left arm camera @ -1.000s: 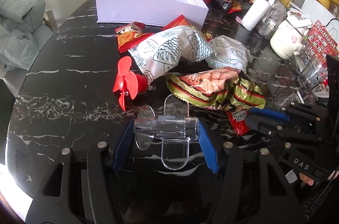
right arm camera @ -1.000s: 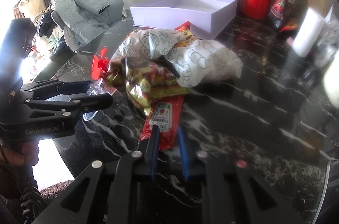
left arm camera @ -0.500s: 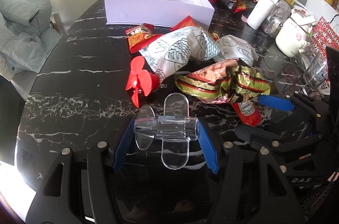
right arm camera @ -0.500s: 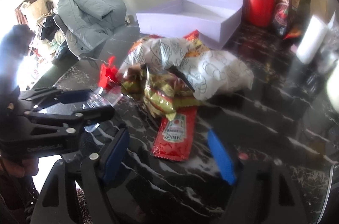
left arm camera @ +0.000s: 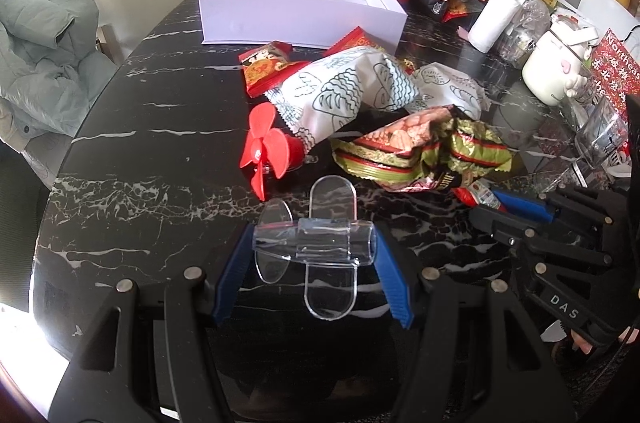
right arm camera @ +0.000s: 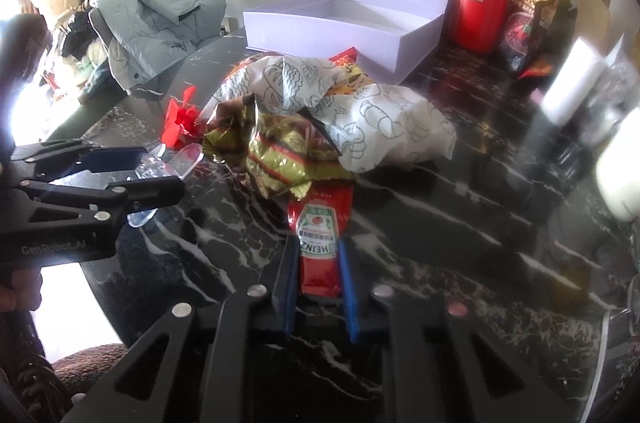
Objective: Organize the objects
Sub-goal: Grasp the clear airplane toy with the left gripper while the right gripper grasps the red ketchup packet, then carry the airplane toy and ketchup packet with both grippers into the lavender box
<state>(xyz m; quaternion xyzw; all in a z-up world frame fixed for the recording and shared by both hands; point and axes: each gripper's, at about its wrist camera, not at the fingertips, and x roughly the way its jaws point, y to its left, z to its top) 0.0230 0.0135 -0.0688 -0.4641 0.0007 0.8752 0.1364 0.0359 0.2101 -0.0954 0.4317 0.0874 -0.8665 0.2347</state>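
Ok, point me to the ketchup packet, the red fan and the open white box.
ketchup packet (right arm camera: pixel 319 243): right wrist view, on its printed label.
red fan (left arm camera: pixel 262 149): left wrist view, on the blade hub.
open white box (left arm camera: pixel 300 17): left wrist view, on its front wall.

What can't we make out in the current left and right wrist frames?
- Ketchup packet, right wrist view: far end tucked under the green snack bag.
- Same packet, left wrist view: mostly hidden by that bag and the right gripper.
- White box: floor hidden by its front wall.
- Items at the right edge, right wrist view: blurred.
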